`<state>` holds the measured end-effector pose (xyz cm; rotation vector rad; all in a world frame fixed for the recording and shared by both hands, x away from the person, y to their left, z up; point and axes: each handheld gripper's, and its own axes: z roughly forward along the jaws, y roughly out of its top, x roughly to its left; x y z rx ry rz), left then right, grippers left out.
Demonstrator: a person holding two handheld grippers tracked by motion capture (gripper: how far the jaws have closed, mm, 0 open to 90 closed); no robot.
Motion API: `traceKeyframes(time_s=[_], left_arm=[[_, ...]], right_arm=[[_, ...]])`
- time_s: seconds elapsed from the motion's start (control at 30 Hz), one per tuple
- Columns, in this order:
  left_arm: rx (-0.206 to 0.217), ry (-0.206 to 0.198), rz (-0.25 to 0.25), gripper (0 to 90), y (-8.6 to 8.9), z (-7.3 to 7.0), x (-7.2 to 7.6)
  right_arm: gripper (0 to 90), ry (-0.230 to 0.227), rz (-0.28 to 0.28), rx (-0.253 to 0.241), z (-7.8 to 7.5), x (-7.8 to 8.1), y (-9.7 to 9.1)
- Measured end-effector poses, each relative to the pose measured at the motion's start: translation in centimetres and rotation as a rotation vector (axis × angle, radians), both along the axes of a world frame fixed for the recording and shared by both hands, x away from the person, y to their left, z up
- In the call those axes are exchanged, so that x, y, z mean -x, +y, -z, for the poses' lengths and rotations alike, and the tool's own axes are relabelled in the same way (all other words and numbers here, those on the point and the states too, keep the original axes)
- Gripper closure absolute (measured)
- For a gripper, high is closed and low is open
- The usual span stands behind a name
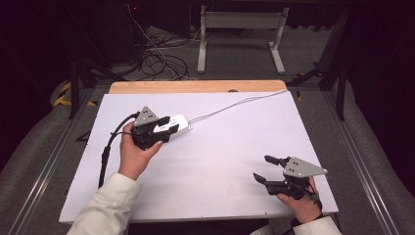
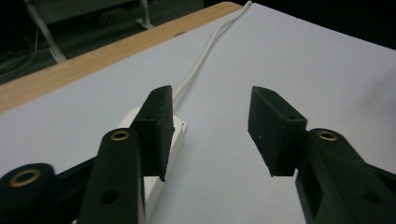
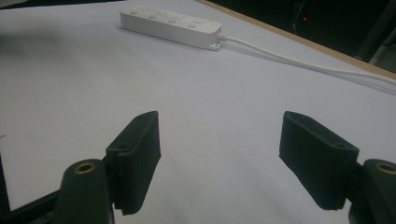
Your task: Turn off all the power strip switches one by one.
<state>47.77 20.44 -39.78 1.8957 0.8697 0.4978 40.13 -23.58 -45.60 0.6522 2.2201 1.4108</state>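
— Power strip (image 1: 173, 125), white plastic, long and flat with a row of sockets on top: where is it?

— On the white rectangular table top (image 1: 215, 161), left of centre and toward the far half. In the right gripper view the white power strip (image 3: 170, 22) shows rounded corners, a small mounting tab at the cable end, and groups of socket holes along its upper face.

— Which way does it run?

— In the high view its long axis lies slightly diagonal, near end to the left, far end to the right and a little farther away. Its thin white cable (image 1: 240, 103) leaves that right end and runs on toward the far right corner of the table, over the bare wooden strip (image 1: 195, 86) at the far edge.

— And the left black two-jaw gripper (image 1: 164, 128)?

— Held in the person's left hand (image 1: 133, 152), it sits over the near-left end of the strip. In the left gripper view its jaws are spread wide; one jaw overlaps the strip (image 2: 163, 154), the other stands above bare table. Released, nothing clamped between them.

— The right black two-jaw gripper (image 1: 266, 169)?

— Near the front right corner, well apart from the strip, held by the right hand (image 1: 301, 203). Its jaws are also spread, with bare table between them.
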Motion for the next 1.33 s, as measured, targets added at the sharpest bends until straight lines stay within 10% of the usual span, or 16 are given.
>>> traceKeyframes(time_s=[0.3, 0.83, 1.03, 1.33], left_arm=[[0.008, -0.122, 0.051, 32.2, 2.2, -0.4, 3.4], [0.032, -0.151, 0.135, 15.3, 6.3, 3.0, 8.1], [0.056, -0.133, 0.112, 12.7, 7.6, 5.2, 9.5], [-0.040, -0.138, 0.025, 6.6, 8.8, 6.8, 10.2]], right_arm=[[29.8, -0.002, 0.001, 0.001, 0.0, 0.0, 0.1], [29.7, 0.004, 0.002, -0.007, 0.0, 0.0, 0.0], [29.6, 0.004, 0.004, -0.009, 0.0, 0.0, -0.1], [29.4, 0.008, 0.006, -0.013, 0.0, -0.1, -0.1]])
